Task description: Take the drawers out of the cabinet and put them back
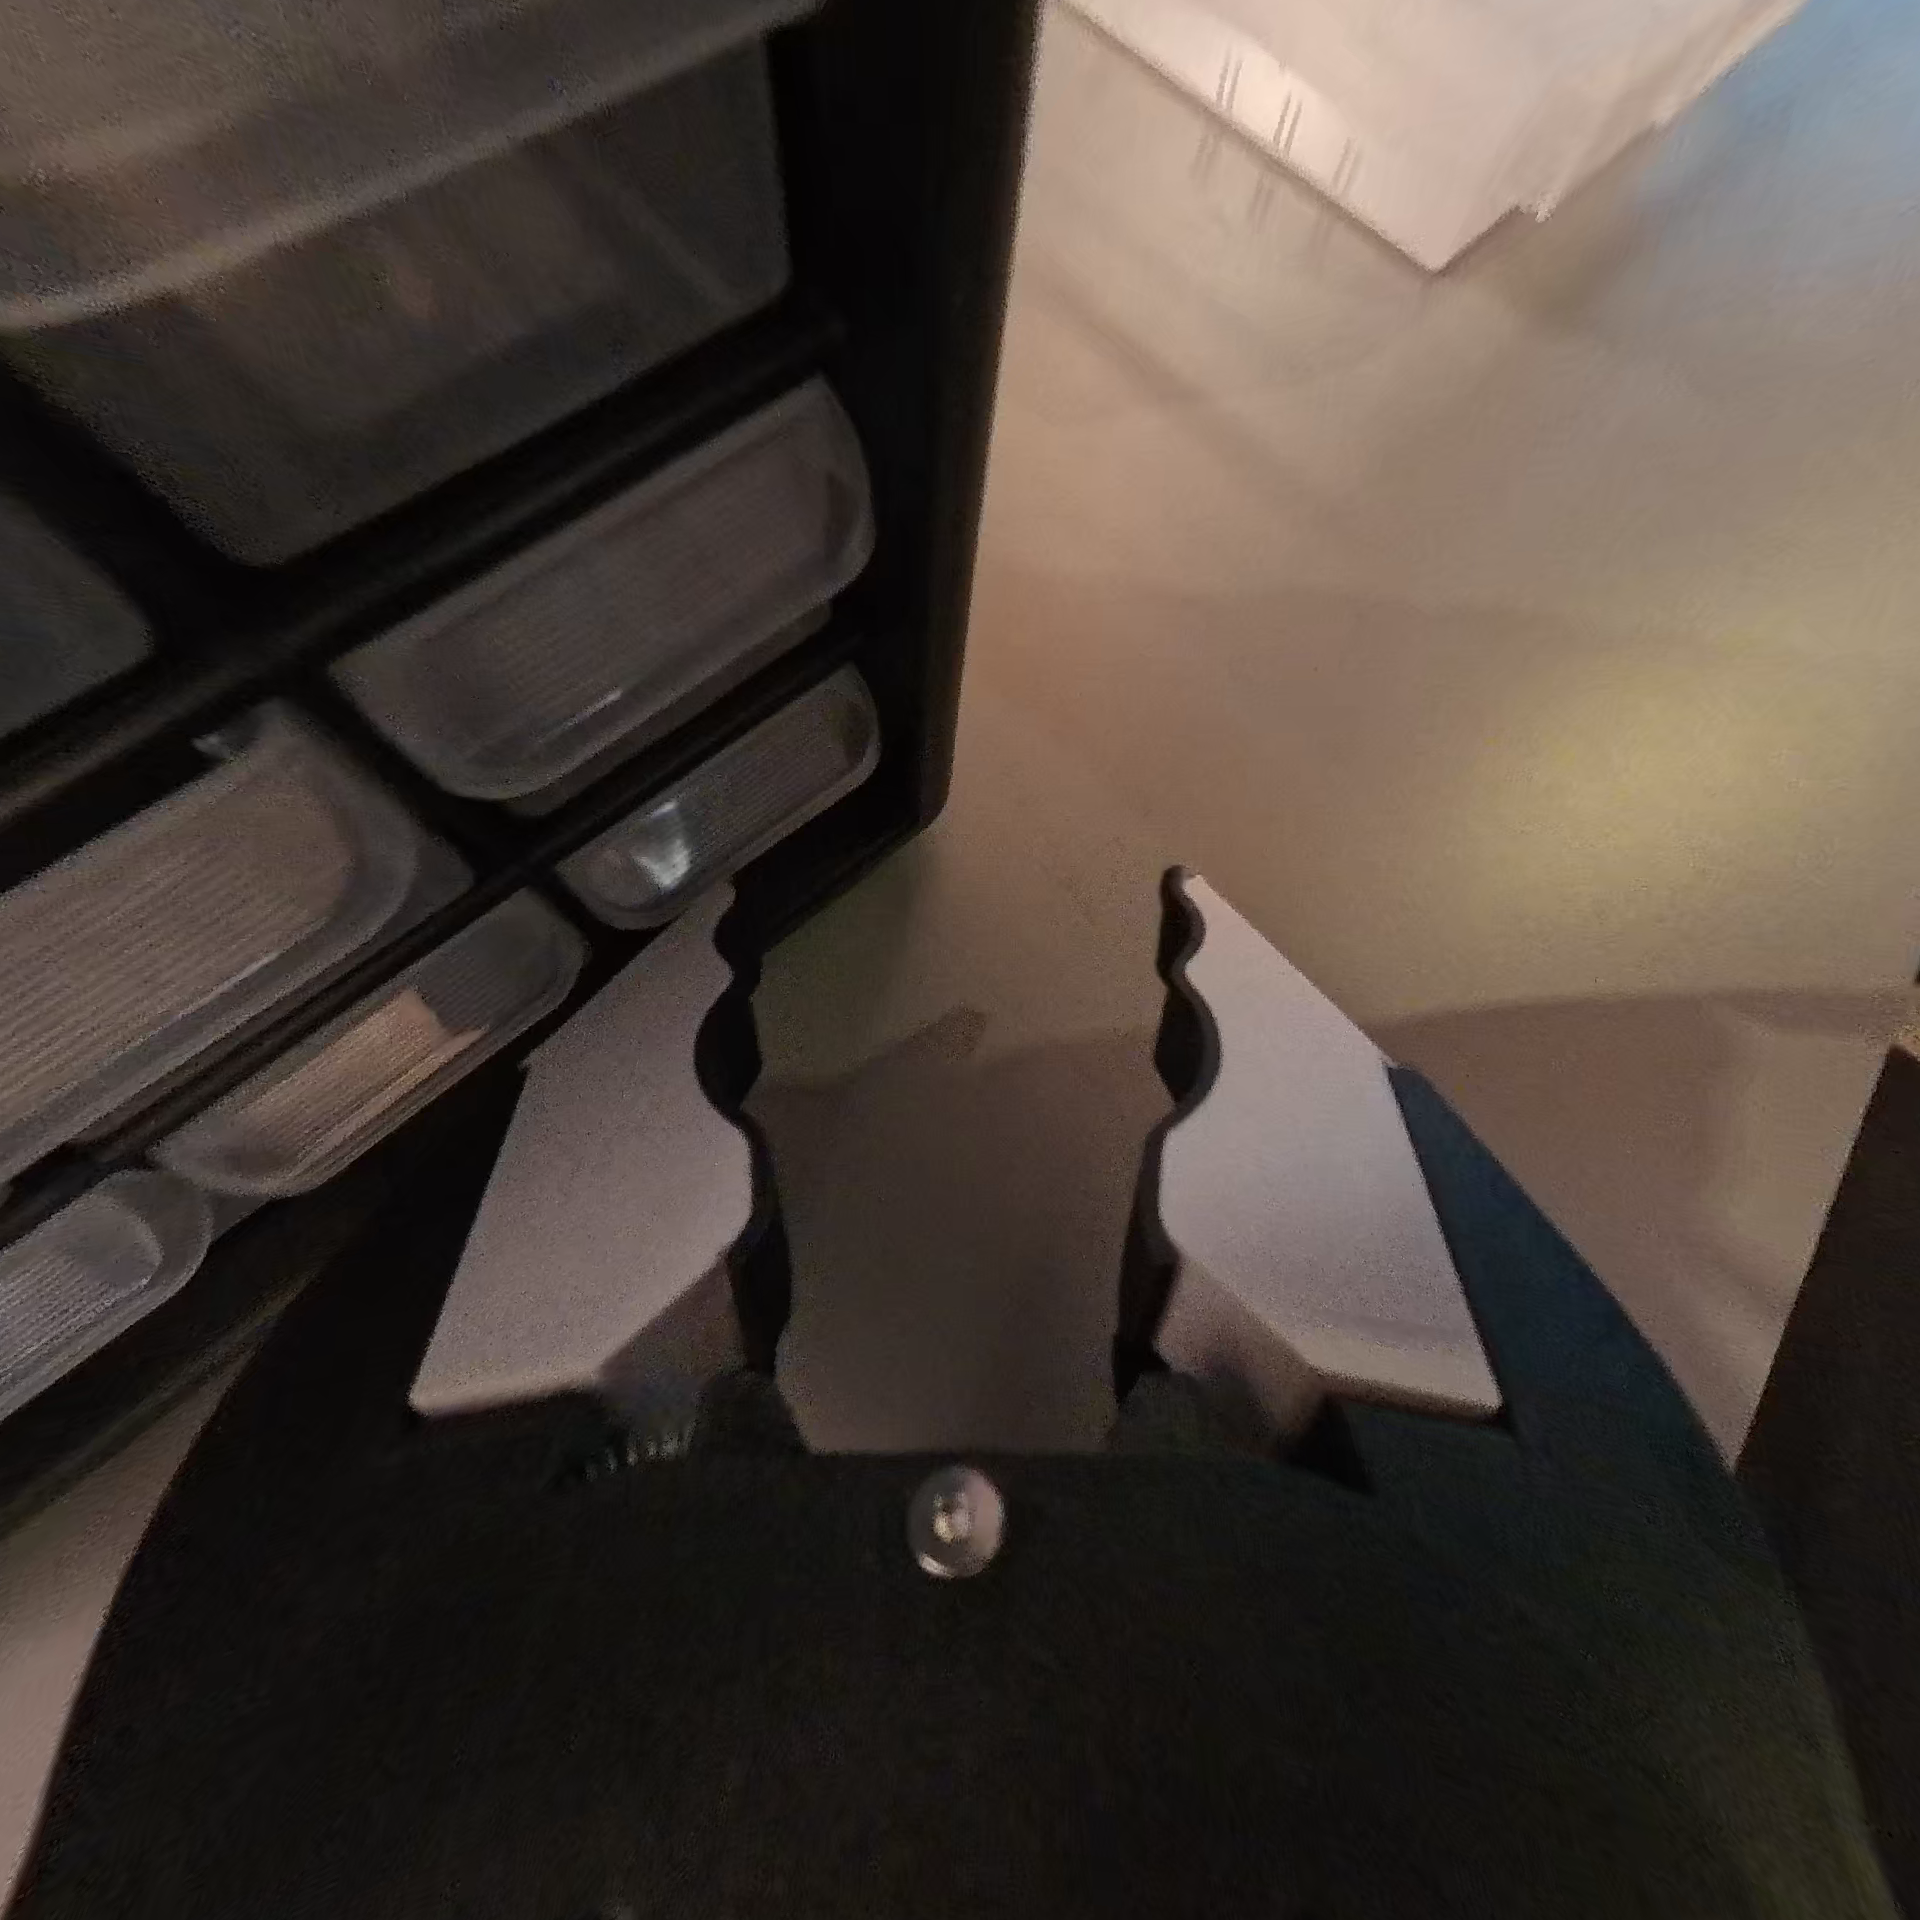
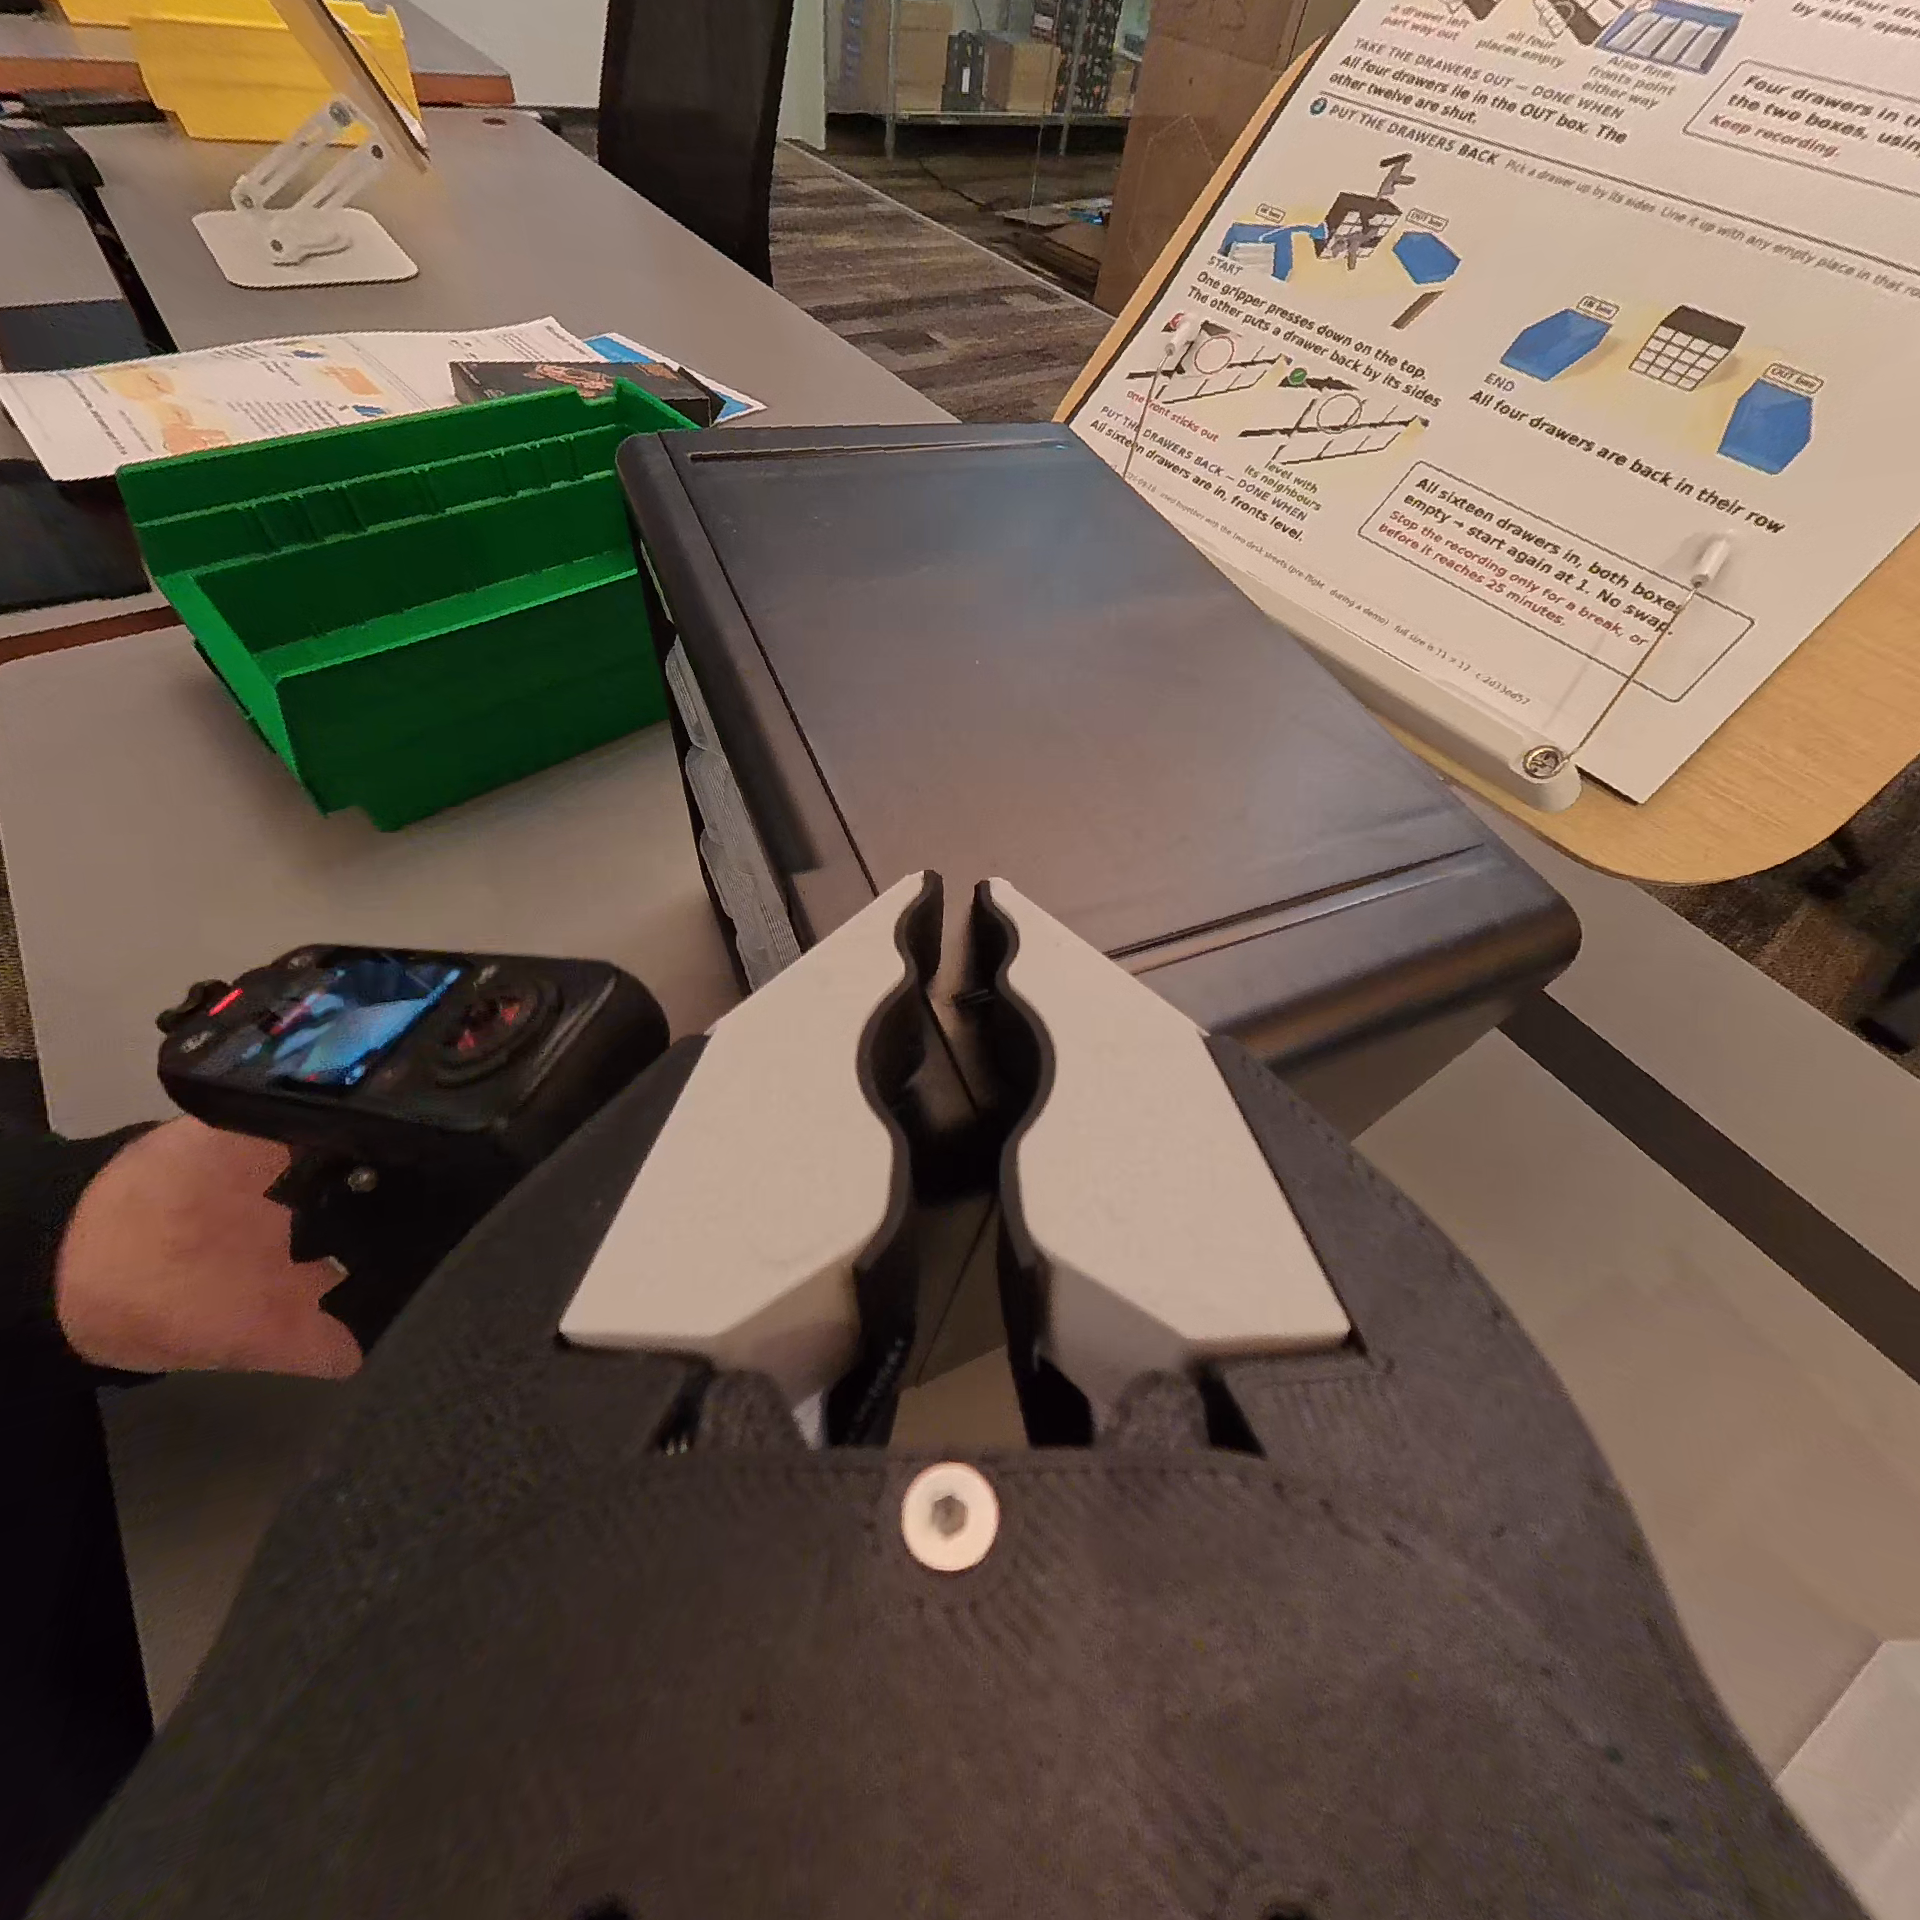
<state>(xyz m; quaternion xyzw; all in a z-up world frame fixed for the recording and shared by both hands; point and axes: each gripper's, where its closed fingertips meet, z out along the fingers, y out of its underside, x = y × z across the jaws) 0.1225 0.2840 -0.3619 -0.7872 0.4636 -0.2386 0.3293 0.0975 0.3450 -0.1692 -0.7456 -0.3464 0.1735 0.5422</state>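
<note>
The black drawer cabinet (image 2: 1091,686) stands on the grey table. In the right wrist view I look down on its flat top. My right gripper (image 2: 958,894) is shut and empty, its tips over the near edge of the cabinet top. In the left wrist view the cabinet front (image 1: 935,416) fills the upper left, with several clear plastic drawers (image 1: 623,623) in their slots. My left gripper (image 1: 951,904) is open and empty, beside the cabinet's lower right corner, its left fingertip close to the lowest right drawer (image 1: 727,800). The left gripper's body (image 2: 405,1049), held by a hand, shows left of the cabinet.
A green bin (image 2: 416,613) stands left of the cabinet, with printed sheets (image 2: 260,384) and a small dark box (image 2: 582,384) behind it. A tilted wooden board with an instruction sheet (image 2: 1558,416) stands right of the cabinet. A white stand (image 2: 301,229) and yellow bins (image 2: 239,62) are farther back.
</note>
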